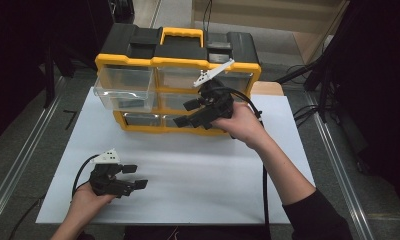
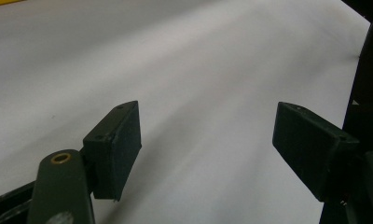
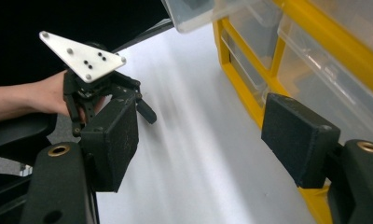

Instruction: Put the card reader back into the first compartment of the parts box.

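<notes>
Right gripper (image 1: 187,113) up in front of the organiser, jaws spread wide with nothing between them, hovering at the front of the yellow-and-black drawer organiser (image 1: 178,55) that stands along the far edge of the white worktop (image 1: 198,175). In the right gripper view the two black pads (image 3: 299,137) frame bare white sheet, with the organiser's yellow frame and clear drawers running up the right side; the drawers there are cut off by the picture's edge and their contents are too blurred to read. Top-left clear drawer (image 1: 124,86) stands pulled out, jutting forward past the frame; something dark shows behind its front, hard to make out. The lower drawers are partly covered by the right gripper and hand (image 1: 245,125) in the high view. Left gripper (image 1: 135,177) sits low near the worktop's near left corner, jaws also spread and empty, well apart from the organiser. Its own view shows both pads (image 2: 114,149) over plain white surface, a sliver of yellow at the top-left corner. Left hand (image 1: 85,197) is cut off at the bottom edge.
</notes>
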`<state>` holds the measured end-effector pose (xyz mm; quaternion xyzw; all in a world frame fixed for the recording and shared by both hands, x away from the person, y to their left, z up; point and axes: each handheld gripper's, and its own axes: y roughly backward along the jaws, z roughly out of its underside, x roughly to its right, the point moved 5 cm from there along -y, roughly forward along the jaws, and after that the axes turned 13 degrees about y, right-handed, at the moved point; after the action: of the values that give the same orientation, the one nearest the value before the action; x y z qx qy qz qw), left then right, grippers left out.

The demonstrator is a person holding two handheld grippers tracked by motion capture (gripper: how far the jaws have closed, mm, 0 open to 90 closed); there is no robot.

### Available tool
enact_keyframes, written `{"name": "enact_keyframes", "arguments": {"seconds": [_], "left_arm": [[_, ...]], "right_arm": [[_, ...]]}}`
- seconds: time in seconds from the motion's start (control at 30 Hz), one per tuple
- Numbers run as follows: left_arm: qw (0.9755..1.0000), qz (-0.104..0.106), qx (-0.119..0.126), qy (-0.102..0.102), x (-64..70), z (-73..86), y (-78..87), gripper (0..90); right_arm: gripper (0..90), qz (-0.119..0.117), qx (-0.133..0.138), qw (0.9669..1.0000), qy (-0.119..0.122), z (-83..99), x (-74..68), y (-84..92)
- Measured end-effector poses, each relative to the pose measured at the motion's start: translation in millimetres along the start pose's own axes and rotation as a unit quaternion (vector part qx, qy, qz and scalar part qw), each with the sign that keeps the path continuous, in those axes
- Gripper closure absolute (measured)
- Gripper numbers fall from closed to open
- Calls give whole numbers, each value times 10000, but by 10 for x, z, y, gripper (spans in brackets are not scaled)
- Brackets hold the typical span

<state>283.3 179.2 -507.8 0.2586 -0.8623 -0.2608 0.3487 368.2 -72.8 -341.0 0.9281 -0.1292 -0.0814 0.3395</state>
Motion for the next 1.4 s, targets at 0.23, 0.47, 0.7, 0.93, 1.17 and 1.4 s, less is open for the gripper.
{"name": "enact_keyframes", "arguments": {"seconds": [0.23, 0.47, 0.7, 0.93, 1.17, 1.4], "left_arm": [[10000, -6, 1, -1, 0, 1, -3, 251], [10000, -4, -2, 7, 2, 1, -6, 251], [10000, -31, -18, -6, -1, 2, -8, 251], [10000, -29, -25, -12, 0, 3, -16, 251], [10000, -32, -26, -13, 0, 3, -17, 251], [10000, -38, -27, -27, -2, 3, -16, 252]], "right_arm": [[255, 99, 10, 9999, -34, 214, -26, -103], [254, 44, -35, 9999, -117, 388, -39, -184], [255, 85, -19, 9999, -120, 571, -61, -273], [255, 102, 54, 9998, -180, 758, -130, -369], [255, 85, -36, 9996, -268, 912, -168, -442], [254, 129, 28, 9989, -441, 1124, -187, -462]]}}
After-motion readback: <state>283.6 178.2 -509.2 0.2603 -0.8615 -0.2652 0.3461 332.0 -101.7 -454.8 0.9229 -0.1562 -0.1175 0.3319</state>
